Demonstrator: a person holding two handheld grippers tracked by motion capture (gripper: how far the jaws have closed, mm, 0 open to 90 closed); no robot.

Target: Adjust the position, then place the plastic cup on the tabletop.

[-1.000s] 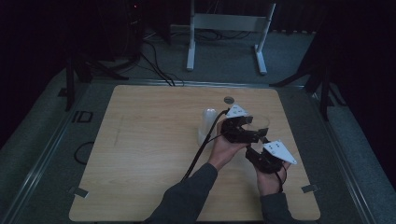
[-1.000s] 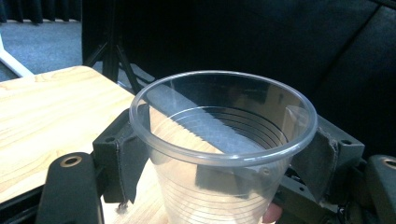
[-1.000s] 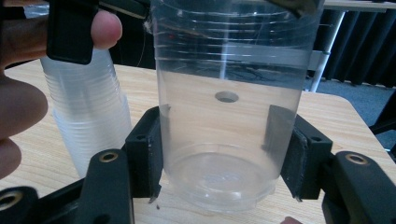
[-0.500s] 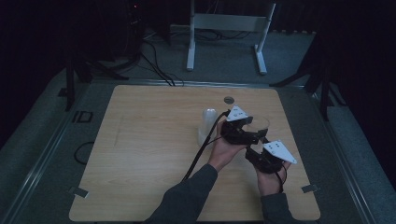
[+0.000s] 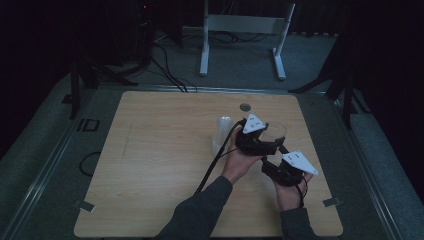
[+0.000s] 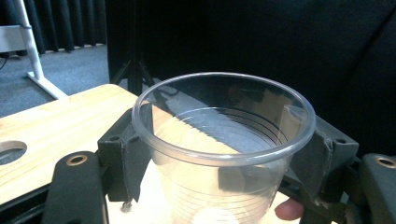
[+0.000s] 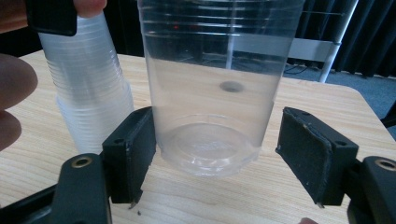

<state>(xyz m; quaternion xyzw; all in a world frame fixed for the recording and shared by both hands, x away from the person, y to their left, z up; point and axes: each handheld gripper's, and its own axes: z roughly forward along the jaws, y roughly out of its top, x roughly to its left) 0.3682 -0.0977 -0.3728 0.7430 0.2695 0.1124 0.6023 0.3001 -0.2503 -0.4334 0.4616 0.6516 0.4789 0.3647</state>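
Clear plastic cup point(image 6: 223, 149) at the table's point(image 5: 150, 165) right, pinched under its rim by left gripper point(image 6: 224, 154). Right gripper point(image 7: 217, 158) spread wide around its base. Could crumple if squeezed harder, or bump the near stack of cups point(image 7: 91, 93).

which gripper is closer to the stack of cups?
Left. The left gripper, clamping the clear cup, sits beside the stack of cups; the right gripper is farther, nearer the person.

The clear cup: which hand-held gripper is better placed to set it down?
Left. The left hand-held gripper already clamps the clear cup near its rim, while the right hand-held gripper stands open around its base, one jaw apart.
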